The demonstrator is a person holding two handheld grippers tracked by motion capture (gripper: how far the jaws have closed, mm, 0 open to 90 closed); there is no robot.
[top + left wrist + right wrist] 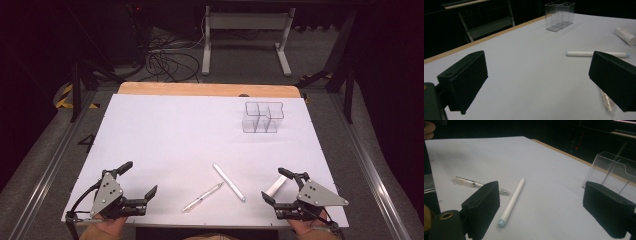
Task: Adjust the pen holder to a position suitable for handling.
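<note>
Both grippers are resting near the front edge of the white table (165,130), well apart from each other.

Left gripper (141,181): jaws are standing wide, nothing between the pads. In the left gripper view the white pen (584,53) is lying beyond the right-hand jaw, crosswise to it, and the clear pen (607,101) is peeking out from just behind that same jaw, partly hidden. The clear organizer (559,15) is standing upright far ahead of the jaws, near the table's wooden edge.

Right gripper (274,183): jaws are also standing wide and holding nothing. In the right gripper view the white pen is lying ahead of the jaws, nearer the left-hand jaw, its blue tip pointing back toward that jaw. The clear pen is lying beyond that jaw, off to the left. A white cylinder (275,185) is lying just by the right gripper's jaws in the high view.
</note>
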